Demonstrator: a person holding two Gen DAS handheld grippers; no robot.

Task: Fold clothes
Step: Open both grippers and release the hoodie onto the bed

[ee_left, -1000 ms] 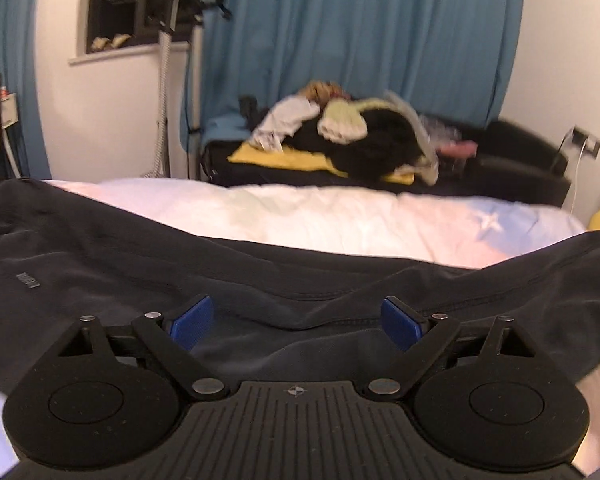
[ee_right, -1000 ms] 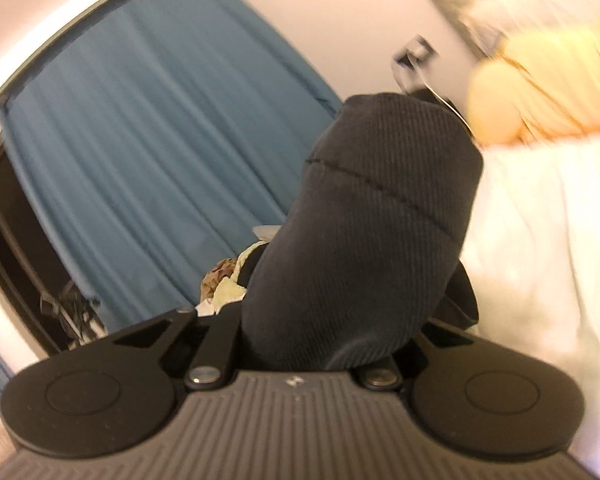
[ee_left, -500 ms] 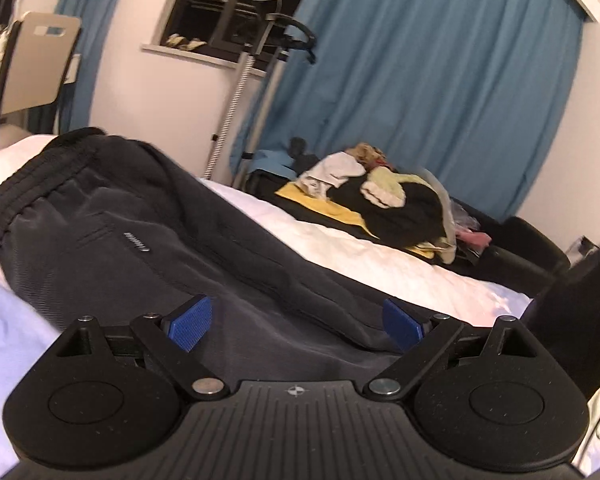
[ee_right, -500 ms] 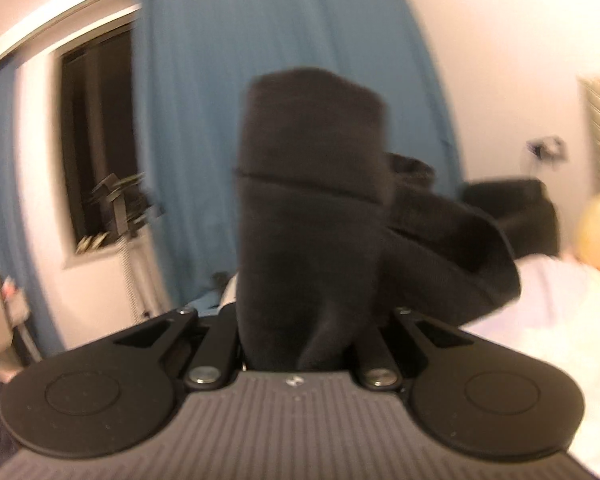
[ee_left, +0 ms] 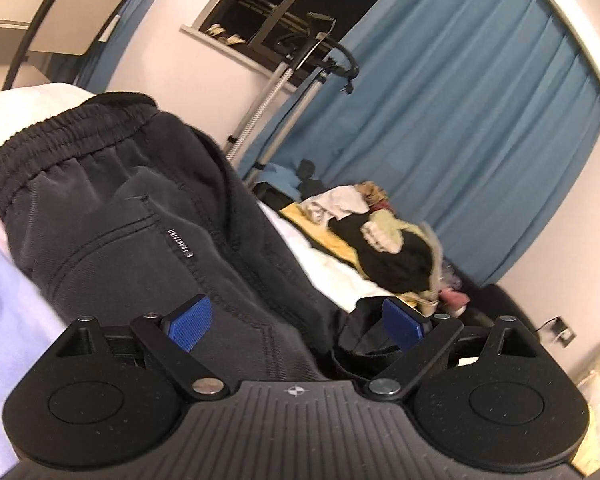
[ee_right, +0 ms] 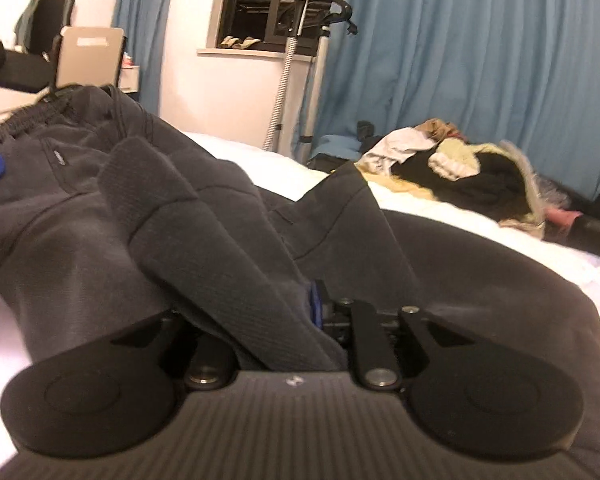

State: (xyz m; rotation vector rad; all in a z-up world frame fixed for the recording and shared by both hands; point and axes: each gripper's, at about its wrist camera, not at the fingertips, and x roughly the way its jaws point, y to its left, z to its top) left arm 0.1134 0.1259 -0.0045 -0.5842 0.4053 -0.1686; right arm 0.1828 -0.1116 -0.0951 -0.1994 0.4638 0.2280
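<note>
Dark grey trousers lie on the white bed, their elastic waistband at the far left. My left gripper hovers low over the trousers, open, blue pads wide apart with nothing pinched between them. In the right wrist view the ribbed leg cuff lies folded over the trousers and runs back between the jaws of my right gripper. Those jaws are opening; the cuff still fills the gap and touches the one blue pad that shows. The other finger is hidden under cloth.
A pile of mixed clothes sits on a dark couch beyond the bed, before blue curtains. A garment steamer stand rises by the window. A chair and a desk stand at the far left.
My right gripper swung down from the air and leftward, laying the cuff over the trousers. My left gripper rolled and slid along the trousers toward the waistband, staying open.
</note>
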